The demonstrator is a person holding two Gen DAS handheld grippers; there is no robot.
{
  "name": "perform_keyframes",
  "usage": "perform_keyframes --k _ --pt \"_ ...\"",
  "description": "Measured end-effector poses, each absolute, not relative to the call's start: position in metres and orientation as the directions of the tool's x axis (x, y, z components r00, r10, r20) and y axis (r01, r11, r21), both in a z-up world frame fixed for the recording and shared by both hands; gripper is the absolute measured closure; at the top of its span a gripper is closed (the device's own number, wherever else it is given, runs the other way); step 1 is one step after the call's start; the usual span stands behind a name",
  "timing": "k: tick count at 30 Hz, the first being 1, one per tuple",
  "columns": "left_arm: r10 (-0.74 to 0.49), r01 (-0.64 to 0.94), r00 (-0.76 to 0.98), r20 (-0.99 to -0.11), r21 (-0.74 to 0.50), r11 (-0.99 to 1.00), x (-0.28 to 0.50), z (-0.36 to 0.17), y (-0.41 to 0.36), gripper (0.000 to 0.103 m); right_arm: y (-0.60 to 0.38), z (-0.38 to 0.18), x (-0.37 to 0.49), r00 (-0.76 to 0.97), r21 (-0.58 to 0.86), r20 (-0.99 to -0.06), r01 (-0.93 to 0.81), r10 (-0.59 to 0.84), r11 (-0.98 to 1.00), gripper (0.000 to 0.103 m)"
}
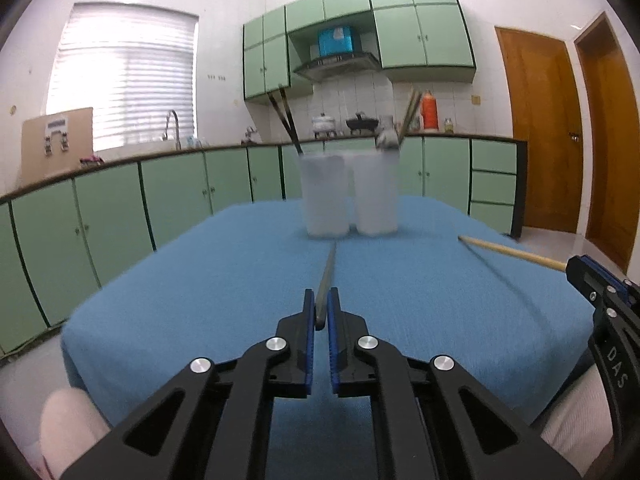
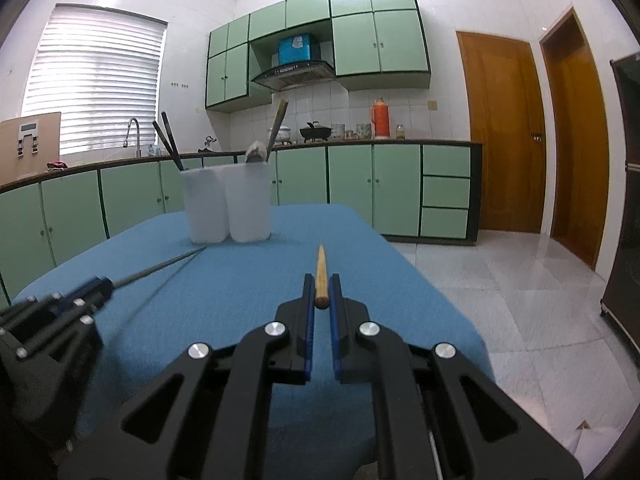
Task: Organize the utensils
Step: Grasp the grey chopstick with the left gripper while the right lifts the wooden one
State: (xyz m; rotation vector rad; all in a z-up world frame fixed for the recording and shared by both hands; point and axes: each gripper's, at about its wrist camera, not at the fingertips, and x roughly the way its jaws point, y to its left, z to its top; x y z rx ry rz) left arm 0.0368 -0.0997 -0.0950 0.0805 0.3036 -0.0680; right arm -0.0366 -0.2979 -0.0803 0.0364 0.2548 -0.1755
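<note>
Already both claws were clamped on a stick. The left claw [image 1: 321,307] pinched a thin grey chopstick [image 1: 327,276] by its near end, and the right claw [image 2: 322,294] pinched a pale wooden chopstick [image 2: 321,276] the same way. Each stick ran straight out from its claw, long axis pointing toward the far end of the counter [image 1: 192,272], tip raised off the blue cloth or barely grazing it; which, I could not tell.

Two white cups [image 2: 228,204] stood touching side by side near the far edge. The left one [image 1: 325,194] held dark sticks, the right one [image 1: 375,192] wooden handles and what seemed a spoon.

In the left wrist view the grey stick's tip aimed at the gap between the cups, just short of their feet. The wooden stick lay further toward the counter's right edge, its tip aimed past the right cup. The left claw looked the nearer in line, so I judged each stick must tilt upright before it could drop in.
</note>
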Motion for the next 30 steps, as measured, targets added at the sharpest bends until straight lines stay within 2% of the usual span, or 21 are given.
perform_keyframes --k 6,14,19,24,30 --pt "-0.065 0.08 0.97 -0.235 0.053 0.995 0.033 -0.06 -0.087 0.097 -0.302 -0.054 -0.033 0.965 -0.009 -0.219 0.147 -0.145 0.989 0.097" --pt "-0.123 0.127 0.979 -0.166 0.016 0.992 0.036 -0.005 -0.069 0.097 -0.32 0.009 -0.015 0.978 0.043 -0.207 0.046 -0.036 0.998 0.097" --pt "-0.206 0.205 0.961 -0.186 -0.025 0.979 0.054 0.027 -0.059 0.097 -0.328 0.046 0.007 0.965 0.09 -0.254 -0.041 0.062 0.995 0.097" --pt "-0.273 0.268 0.935 -0.225 -0.052 0.962 0.072 0.053 -0.053 0.097 -0.325 0.086 0.028 0.95 0.076 -0.289 -0.101 0.119 0.992 0.097" --pt "-0.295 0.293 0.93 -0.219 -0.042 0.955 0.085 0.075 -0.049 0.097 -0.313 0.12 0.053 0.921 0.058 -0.356 -0.148 0.159 0.987 0.097"
